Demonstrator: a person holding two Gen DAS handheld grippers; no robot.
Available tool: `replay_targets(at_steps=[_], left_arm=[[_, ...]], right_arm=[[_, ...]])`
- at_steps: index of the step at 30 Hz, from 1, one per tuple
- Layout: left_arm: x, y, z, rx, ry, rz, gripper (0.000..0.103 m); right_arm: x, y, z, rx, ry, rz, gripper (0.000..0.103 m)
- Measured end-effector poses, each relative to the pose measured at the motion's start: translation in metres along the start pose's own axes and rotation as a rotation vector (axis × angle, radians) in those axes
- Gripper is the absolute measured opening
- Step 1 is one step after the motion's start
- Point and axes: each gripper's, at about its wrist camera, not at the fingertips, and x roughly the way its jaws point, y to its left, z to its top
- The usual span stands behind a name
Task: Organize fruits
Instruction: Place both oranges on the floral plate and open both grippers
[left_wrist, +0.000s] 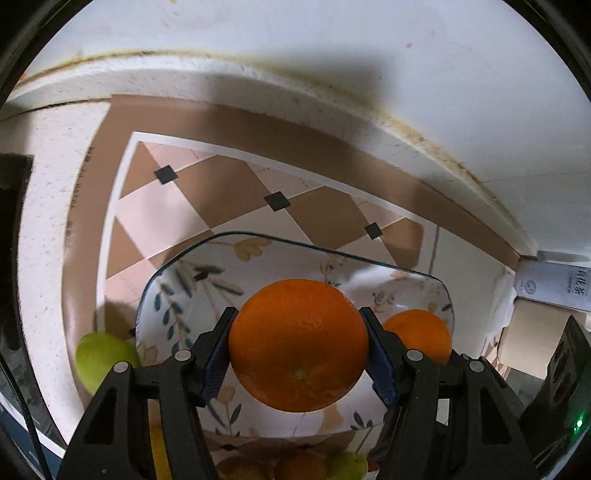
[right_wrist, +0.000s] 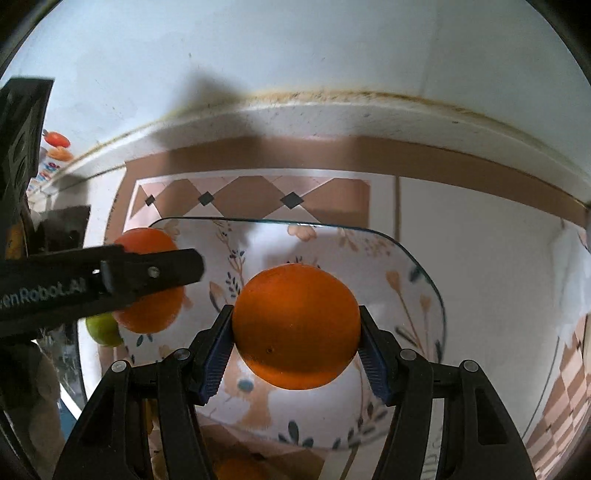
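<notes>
Both tongs (left_wrist: 299, 347) (right_wrist: 295, 332) clamp oranges (left_wrist: 298, 345) (right_wrist: 296, 326), hiding much of the floral plate (left_wrist: 177, 280).

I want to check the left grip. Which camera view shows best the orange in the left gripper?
The left wrist view: the orange sits centred, whole, between both fingers. The right wrist view shows it only partly, crossed by the left gripper's arm.

Both wrist cams look steeply down along their claws, close over the floral plate (left_wrist: 177, 295) on the tabletop (left_wrist: 48, 221). Shared: plate, patterned mat (right_wrist: 236, 192), wall edge. Right view also catches the left claw (right_wrist: 147, 273) from the side.
</notes>
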Motion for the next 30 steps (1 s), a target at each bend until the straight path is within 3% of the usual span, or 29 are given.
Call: replay_targets(at_steps=[13,15,16,17,30], left_arm=[[0.019,-0.001,0.007,0.011,0.04,0.084,0.063],[0.018,0.0,0.006,0.02,0.039,0.09,0.071],[0.016,0.0,0.006,0.025,0.032,0.088,0.089],[0.012,0.001,0.005,0.032,0.016,0.094,0.091],[-0.051,0.019,-0.023,0.106,-0.157,0.255,0.091]], right_arm=[[0.022,-0.005,0.015,-0.009,0.078,-0.014,0.066],[0.022,-0.009,0.014,0.008,0.087,-0.001,0.069],[0.02,-0.011,0.014,0.019,0.081,0.004,0.084],[0.017,-0.013,0.013,0.025,0.07,0.002,0.095],[-0.035,-0.031,-0.004,0.078,0.005,-0.052,0.095]])
